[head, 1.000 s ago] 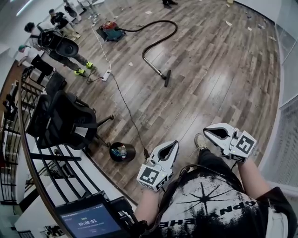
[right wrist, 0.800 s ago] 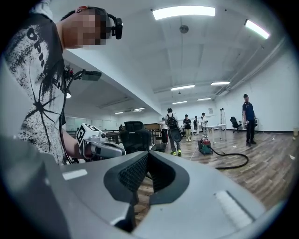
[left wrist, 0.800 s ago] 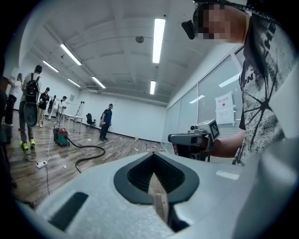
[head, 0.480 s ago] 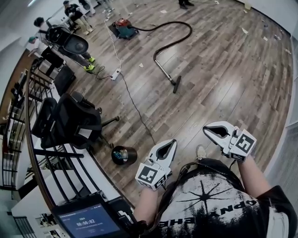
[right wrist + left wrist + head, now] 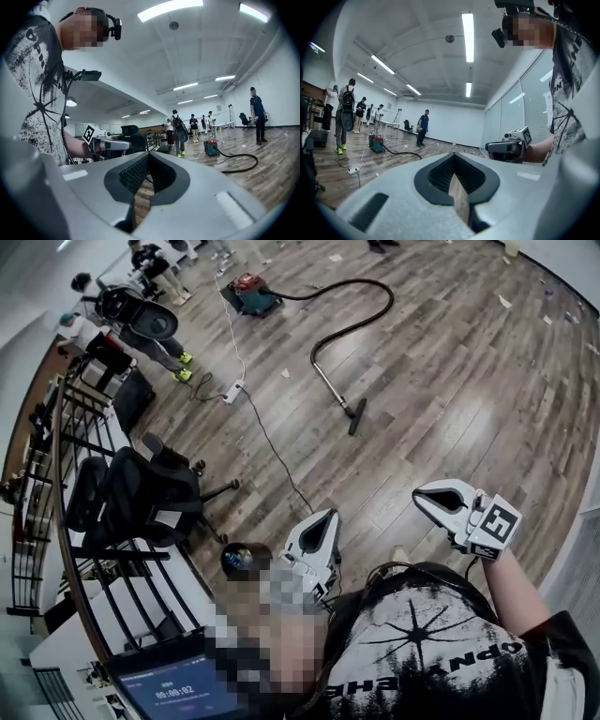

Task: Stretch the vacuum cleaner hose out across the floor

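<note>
A red and teal vacuum cleaner (image 5: 251, 292) stands far off on the wooden floor. Its black hose (image 5: 375, 289) loops to the right and back, then runs into a straight wand that ends in a floor head (image 5: 354, 418). The same vacuum cleaner (image 5: 376, 143) and hose (image 5: 405, 153) show small in the left gripper view, and the vacuum cleaner (image 5: 211, 147) and hose (image 5: 243, 166) also in the right gripper view. My left gripper (image 5: 328, 515) and right gripper (image 5: 420, 495) are held near my chest, well short of the hose. Both are shut and hold nothing.
A white power strip (image 5: 232, 390) with a thin cable lies left of the wand. A black office chair (image 5: 141, 493) and a black bin (image 5: 246, 559) stand by a railing on the left. Several people (image 5: 131, 320) stand at the far left. A screen (image 5: 178, 690) sits below.
The head view has drifted, so the vacuum and hose sit lower and further right in it. My left gripper has moved forward a little. Both grippers stay shut.
</note>
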